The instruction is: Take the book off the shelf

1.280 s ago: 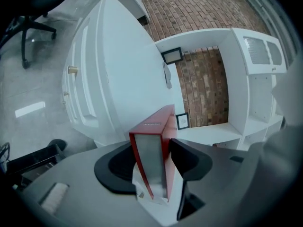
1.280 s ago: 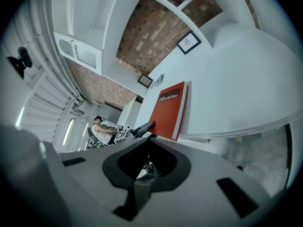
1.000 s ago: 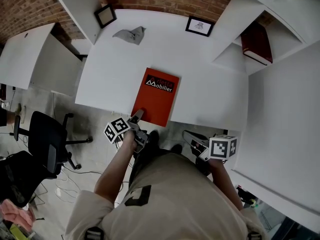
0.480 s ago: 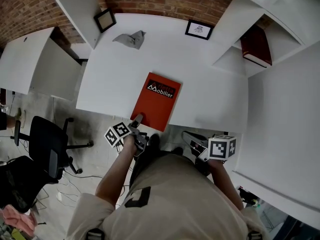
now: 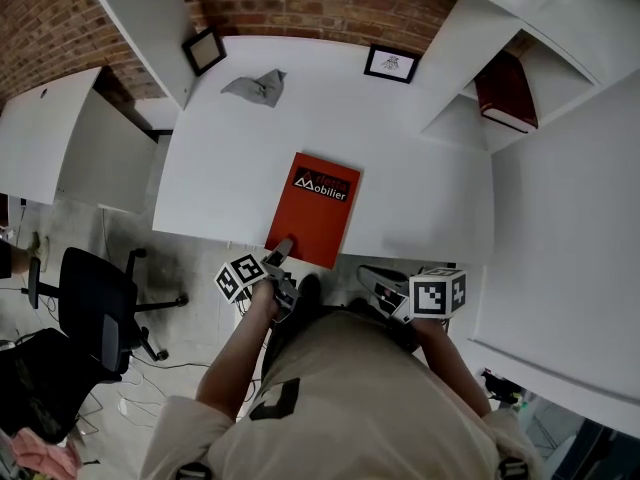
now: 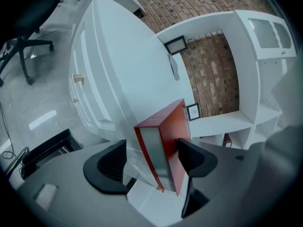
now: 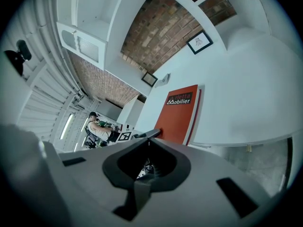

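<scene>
My left gripper (image 6: 151,157) has just been opening, jaws wide now, the near corner of the red book (image 5: 320,208) between them, unclamped. "Mobilier" in white on its cover; it lies flat at the worktop's (image 5: 420,138) front edge, open surface either side. My right gripper (image 7: 147,143): jaws closed, empty.

book (image 5: 318,206): orange-red cover, black label, white lettering
table (image 5: 230,158): white
wall (image 5: 320,3): red-brown brick
cloth (image 5: 255,85): grey
shelf book (image 5: 505,93): dark red

Head view steeply down over the table (image 5: 420,168); both gripper views low at its near edge (red book (image 5: 320,208) shared)
</scene>
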`<state>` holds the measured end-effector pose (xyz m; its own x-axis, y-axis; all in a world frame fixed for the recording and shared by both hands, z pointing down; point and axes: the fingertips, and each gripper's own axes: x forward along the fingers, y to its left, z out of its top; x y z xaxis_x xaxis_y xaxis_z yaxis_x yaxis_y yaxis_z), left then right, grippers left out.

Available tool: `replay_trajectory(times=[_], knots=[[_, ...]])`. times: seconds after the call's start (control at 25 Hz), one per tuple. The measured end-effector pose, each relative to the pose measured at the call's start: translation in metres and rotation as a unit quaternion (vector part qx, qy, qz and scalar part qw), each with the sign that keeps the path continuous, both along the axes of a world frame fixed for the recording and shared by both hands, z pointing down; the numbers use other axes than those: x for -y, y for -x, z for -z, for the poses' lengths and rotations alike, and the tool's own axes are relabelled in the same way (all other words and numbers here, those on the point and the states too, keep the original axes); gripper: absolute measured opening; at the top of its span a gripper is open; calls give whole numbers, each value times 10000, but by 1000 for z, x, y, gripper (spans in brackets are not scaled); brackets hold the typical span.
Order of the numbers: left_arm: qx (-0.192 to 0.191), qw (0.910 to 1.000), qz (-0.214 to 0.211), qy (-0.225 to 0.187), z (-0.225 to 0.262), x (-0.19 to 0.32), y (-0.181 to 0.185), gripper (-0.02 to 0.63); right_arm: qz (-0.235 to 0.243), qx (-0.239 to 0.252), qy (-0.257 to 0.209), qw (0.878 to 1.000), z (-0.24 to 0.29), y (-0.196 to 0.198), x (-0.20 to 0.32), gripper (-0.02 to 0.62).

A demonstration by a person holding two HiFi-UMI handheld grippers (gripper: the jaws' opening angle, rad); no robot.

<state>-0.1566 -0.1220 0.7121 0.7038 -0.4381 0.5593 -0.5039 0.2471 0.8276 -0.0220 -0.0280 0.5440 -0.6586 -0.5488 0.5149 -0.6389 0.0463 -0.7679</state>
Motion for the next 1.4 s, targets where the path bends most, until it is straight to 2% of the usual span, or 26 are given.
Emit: replay_trajectory(times=[0.12,0.28,0.44,0.56,0.68,0.76,0.92,1.04,1.16,1.2,1.28,1.4], knots=[[-112,9999,-78,-94,6,3,-1,325,-7,-102,27,9999,-1,-1,-2,6],[-79,9990,-295,-338,19,5,12,325,-104,-119,25,9999,-3,-1,-5,6],[-179,9981,-197,-561,40,1,36,325,-140,-99,38,9998,-9,1,-8,6],[144,9925,-344,-1162,71,1,43,325,-111,-1,59,9999,-11,-6,-9,6],[686,9714,-900,-2086,116,6,25,325,-34,120,8,9999,-10,-18,-8,6],[767,9579,-1079,-2548,145,11,7,324,54,184,-53,9998,-8,-26,-6,6],[274,9430,-1313,-3044,191,1,-54,298,99,395,-137,9991,0,-52,-6,6],[-45,9355,-1532,-3183,209,-12,-104,285,11,568,-197,9982,3,-76,-6,6],[-165,9272,-1747,-3311,218,-22,-143,285,-95,613,-282,9977,8,-102,-6,6],[-179,9210,-1876,-3409,222,-26,-155,285,-138,642,-293,9974,8,-111,-7,6],[-123,9026,-2164,-3719,234,-32,-181,276,-217,677,-302,9970,9,-131,-9,6],[73,8653,-2450,-4372,255,-36,-216,276,-320,656,-356,9967,10,-162,-12,6]])
